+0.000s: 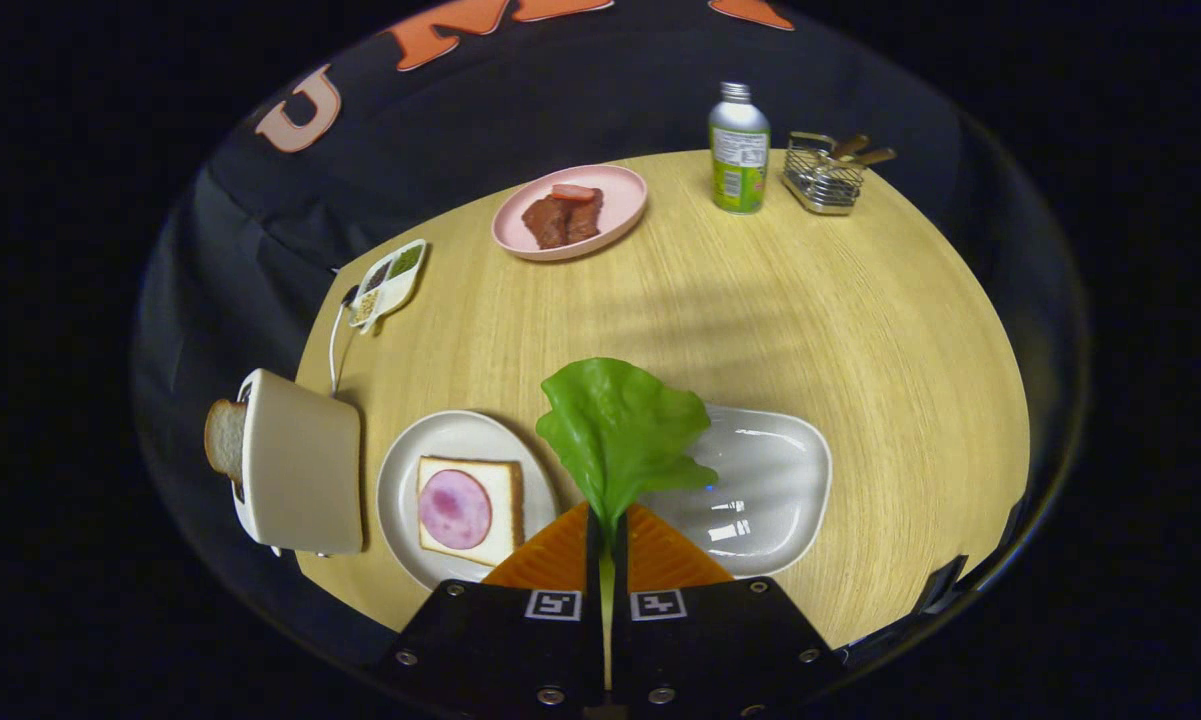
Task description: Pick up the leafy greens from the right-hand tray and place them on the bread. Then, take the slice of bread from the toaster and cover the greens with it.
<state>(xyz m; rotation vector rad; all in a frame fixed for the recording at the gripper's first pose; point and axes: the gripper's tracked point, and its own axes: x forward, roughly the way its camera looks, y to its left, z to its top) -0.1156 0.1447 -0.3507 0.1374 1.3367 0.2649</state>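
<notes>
1. Closest to us, our gripper (605,525) is clenched on the pale stem of the leafy greens (620,435); both fingers press on the stem from the two sides, and we see almost no gap between them.
2. The leaf stands up from the fingertips and spreads wide just ahead of them. It is lifted, and it covers a part of the tray behind it.
3. Just beyond the fingers, to the right, lies the glossy white tray (770,490). We see nothing else lying in its visible part.
4. Just beyond the fingers, to the left, stands a round white plate (405,480). On it lies a slice of bread (505,505), and a round pink slice of ham (454,508) lies on top of the bread.
5. Further left of the plate is the toaster (305,465), and a second slice of bread (224,437) sticks out of it on the side away from the plate.
6. Further ahead on the left, near the edge of the wooden table (860,330), we see a small divided dish (388,283) with seasonings.
7. Far ahead is a pink plate (615,220) with pieces of brown meat (563,218).
8. Farthest, ahead on the right, a green bottle (739,150) stands upright, and just beside it a small wire basket (824,178).
</notes>
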